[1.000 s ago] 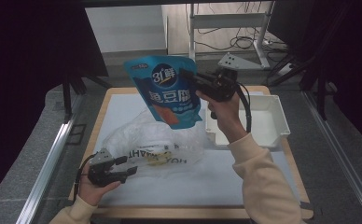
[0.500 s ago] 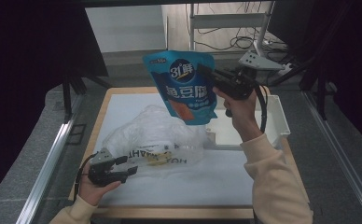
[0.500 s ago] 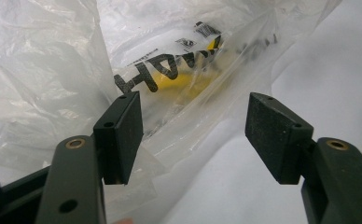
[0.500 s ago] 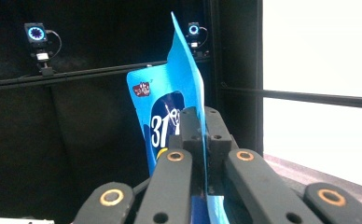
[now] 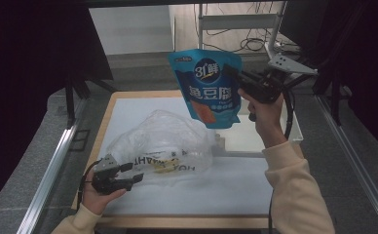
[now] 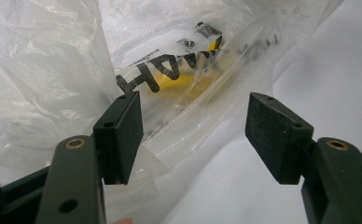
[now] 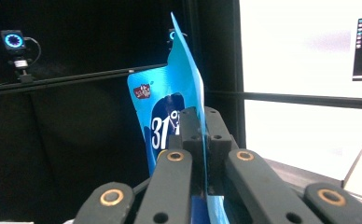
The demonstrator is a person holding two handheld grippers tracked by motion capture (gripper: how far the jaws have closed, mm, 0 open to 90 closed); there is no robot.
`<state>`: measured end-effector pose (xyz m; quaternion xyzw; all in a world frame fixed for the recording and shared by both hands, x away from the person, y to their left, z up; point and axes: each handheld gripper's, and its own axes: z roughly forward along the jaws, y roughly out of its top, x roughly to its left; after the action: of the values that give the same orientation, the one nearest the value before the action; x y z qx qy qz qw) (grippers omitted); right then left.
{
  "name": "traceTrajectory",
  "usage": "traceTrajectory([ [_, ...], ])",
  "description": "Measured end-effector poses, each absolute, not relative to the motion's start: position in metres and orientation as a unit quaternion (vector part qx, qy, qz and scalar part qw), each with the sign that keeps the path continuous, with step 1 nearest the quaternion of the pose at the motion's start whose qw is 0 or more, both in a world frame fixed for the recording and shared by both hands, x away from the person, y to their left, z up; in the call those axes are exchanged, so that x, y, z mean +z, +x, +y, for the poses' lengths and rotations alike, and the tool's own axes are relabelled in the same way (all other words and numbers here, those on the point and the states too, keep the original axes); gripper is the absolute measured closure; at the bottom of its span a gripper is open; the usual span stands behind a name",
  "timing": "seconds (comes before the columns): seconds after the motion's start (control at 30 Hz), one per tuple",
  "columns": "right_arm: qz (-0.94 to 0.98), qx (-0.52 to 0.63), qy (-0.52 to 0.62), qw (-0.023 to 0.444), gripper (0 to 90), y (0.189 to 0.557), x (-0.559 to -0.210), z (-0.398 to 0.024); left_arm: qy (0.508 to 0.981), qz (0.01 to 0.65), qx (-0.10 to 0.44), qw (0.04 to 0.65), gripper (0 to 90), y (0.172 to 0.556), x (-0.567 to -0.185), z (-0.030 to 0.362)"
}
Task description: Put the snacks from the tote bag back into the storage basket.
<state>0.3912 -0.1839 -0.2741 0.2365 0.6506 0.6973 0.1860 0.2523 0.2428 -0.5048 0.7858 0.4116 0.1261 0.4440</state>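
your right gripper (image 5: 233,78) clamps a blue snack pouch (image 5: 207,87) marked "31", held high above the table (image 5: 255,185) | your left gripper (image 5: 131,173) rests jaws apart beside a clear plastic bag (image 5: 162,141) with black lettering, unreadable

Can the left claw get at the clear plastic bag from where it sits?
Probably yes. The left claw is open with the clear plastic bag lying straight ahead on the table, a fold reaching between its jaws. The right claw holds the blue pouch up, clear of that path.
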Motion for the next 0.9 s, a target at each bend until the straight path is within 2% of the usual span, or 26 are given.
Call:
traceTrajectory([
  [0.9, 0.629, 0.683, 0.288, 0.235, 89.0, 0.384, -0.285, -0.256, 0.788, 0.410, 0.125, 0.442, 37.0, 0.253, -0.504, 0.242],
])
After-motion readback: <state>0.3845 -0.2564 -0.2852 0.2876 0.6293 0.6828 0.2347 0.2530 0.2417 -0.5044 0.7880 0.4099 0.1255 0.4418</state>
